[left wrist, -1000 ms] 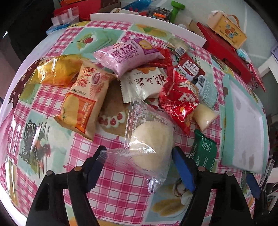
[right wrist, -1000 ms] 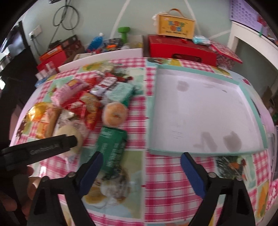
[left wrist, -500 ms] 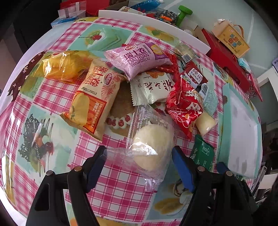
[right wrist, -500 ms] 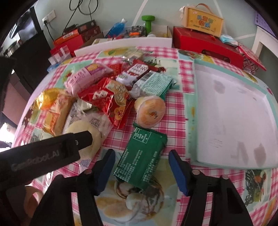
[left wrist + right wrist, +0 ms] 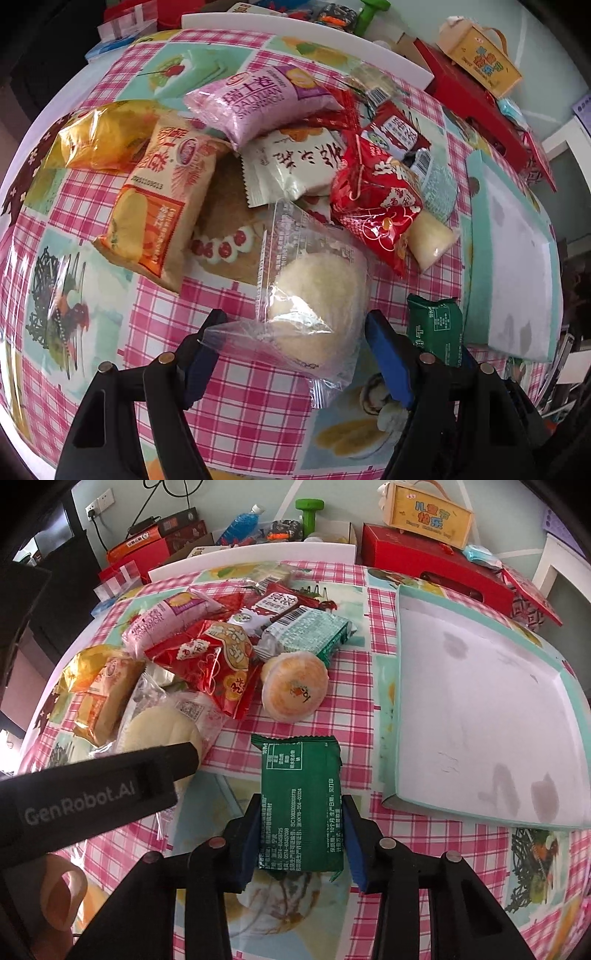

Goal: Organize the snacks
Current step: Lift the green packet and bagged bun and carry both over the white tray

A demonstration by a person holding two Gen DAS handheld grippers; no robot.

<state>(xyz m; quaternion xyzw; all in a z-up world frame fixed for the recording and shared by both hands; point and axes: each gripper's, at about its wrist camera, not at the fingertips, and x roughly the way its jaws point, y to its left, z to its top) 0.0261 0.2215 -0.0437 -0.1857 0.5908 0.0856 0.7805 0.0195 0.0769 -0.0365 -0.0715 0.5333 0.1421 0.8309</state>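
- Green packet (image 5: 301, 805) is lying flat on the checked tablecloth (image 5: 424, 849), just left of the tray (image 5: 480, 709); right gripper (image 5: 299, 834) is clamping its near end, both blue pads (image 5: 249, 843) pressing the packet's sides.
- Clear-wrapped pale bun (image 5: 317, 291) is sitting between the spread fingers of the left gripper (image 5: 295, 339); jaws are standing apart, right pad just beside the wrapper.
- Snack pile is crowding behind: red bag (image 5: 376, 199), pink roll pack (image 5: 258, 99), orange bag (image 5: 155, 206).
- Tray is holding nothing.
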